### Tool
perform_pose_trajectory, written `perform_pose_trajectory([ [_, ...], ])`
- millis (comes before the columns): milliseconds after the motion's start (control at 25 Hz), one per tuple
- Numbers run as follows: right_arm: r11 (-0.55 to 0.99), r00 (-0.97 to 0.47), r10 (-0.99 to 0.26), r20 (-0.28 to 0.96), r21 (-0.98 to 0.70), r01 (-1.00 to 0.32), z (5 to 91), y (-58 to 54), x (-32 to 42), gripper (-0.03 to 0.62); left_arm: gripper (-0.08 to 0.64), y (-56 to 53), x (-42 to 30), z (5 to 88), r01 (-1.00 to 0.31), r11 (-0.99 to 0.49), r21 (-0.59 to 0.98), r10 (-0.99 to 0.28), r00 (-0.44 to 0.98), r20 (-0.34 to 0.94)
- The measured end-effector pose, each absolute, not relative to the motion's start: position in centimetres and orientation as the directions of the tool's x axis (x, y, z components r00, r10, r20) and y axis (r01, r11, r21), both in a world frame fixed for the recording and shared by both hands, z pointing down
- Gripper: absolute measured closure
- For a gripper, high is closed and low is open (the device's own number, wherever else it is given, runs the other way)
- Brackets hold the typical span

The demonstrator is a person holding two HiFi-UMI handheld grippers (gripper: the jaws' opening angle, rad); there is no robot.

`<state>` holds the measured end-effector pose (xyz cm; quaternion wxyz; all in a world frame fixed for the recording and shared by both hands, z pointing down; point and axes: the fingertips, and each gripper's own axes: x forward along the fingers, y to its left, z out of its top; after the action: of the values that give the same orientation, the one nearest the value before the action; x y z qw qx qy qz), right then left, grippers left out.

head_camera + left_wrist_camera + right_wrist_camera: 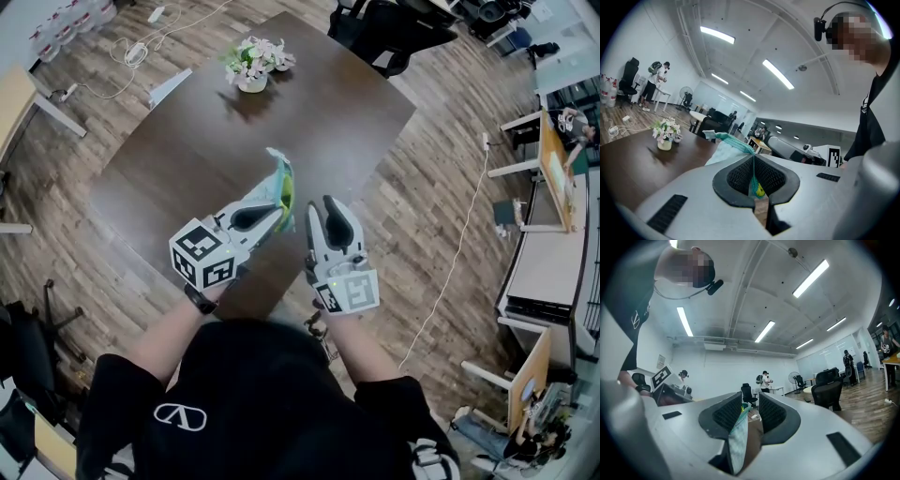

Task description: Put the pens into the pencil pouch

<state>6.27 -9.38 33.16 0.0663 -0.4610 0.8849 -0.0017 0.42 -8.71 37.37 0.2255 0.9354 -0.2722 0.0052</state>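
A teal mesh pencil pouch [280,180] hangs in the air over the dark table [169,178]. My left gripper [277,212] is shut on its edge, and the mesh [732,142] runs pinched between the pads. Something yellow [760,189] shows inside the mesh by the pads; I cannot tell whether it is a pen. My right gripper [320,210] stands just right of the pouch with its jaws apart. In the right gripper view a flap of the pouch [737,439] lies along the left pad, with a gap to the other pad. No loose pen shows anywhere.
A white pot of flowers [253,66] stands at the table's far end. A black office chair [389,33] is beyond the far corner. Cables and a power strip [136,52] lie on the wooden floor at the upper left. White desks [548,253] stand to the right.
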Motion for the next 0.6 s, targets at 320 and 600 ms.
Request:
perform_pose_trajectory([
  [320,0.557,-0.551,-0.83,-0.081,-0.079,-0.827,34.7,-8.7,7.5,0.494,0.549,-10.1,-2.3,42.2,-0.62,-0.699,0.357,-0.584,0.783,0.215],
  [600,0.532,-0.531,-0.847,-0.04,-0.093,-0.842,36.9,-8.2,8.7,0.494,0.549,-11.9,-5.3,50.8,-0.721,-0.639,0.268,-0.637,0.691,0.341],
])
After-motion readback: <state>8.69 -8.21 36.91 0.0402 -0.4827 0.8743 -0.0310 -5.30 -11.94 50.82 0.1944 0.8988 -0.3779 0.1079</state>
